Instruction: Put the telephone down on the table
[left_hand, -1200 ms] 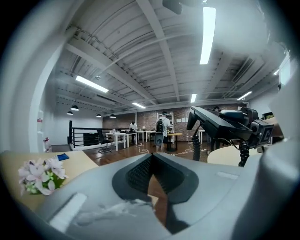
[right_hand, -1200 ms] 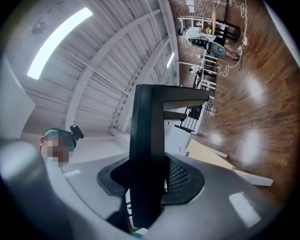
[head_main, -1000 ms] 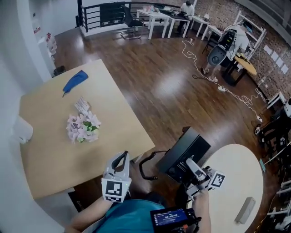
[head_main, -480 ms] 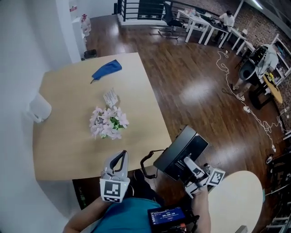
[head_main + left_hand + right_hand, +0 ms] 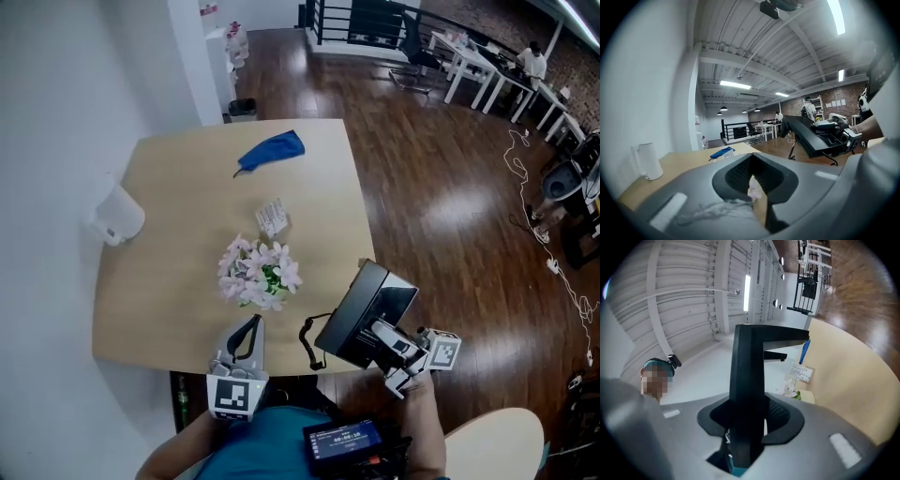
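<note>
Right gripper: jaws part-way apart and clamped on the black telephone, whose body fills the gap between the pads and rises straight out ahead of them in the right gripper view. The coiled cord hangs from the set on the side toward the left gripper.

The telephone is held aloft off the near corner of the wooden table; it does not rest on the top (the left gripper view shows floor beneath it).

Left gripper: jaws drawn together to a thin slit, nothing between them. Directly ahead of that slit stands the pink flower bunch. Beyond it lie a small printed card and a blue cloth. A white jug stands ahead and well to the left of these jaws
</note>
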`<control>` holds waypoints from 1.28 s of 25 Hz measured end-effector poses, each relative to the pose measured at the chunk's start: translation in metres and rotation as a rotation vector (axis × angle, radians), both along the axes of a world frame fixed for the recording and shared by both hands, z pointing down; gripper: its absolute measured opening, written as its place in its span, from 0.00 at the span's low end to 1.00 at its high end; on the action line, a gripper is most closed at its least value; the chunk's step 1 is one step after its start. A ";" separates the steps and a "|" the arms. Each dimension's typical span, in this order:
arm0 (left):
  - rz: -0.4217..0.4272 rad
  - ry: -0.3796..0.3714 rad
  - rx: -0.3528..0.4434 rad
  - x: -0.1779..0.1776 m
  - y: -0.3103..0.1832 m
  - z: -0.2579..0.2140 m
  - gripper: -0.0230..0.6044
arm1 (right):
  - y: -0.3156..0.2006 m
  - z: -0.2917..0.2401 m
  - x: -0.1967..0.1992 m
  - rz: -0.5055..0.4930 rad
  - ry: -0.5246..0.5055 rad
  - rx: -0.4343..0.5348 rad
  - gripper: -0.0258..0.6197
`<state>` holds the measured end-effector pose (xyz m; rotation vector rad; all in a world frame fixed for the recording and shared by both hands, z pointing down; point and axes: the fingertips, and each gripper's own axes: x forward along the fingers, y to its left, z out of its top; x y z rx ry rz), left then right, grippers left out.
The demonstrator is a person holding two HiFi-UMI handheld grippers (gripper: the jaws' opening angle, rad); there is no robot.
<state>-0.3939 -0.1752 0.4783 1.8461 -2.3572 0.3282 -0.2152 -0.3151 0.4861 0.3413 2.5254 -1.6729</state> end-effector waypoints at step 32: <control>-0.218 0.033 -0.122 -0.023 -0.015 0.025 0.05 | -0.032 0.186 -0.100 -0.439 0.236 -0.090 0.27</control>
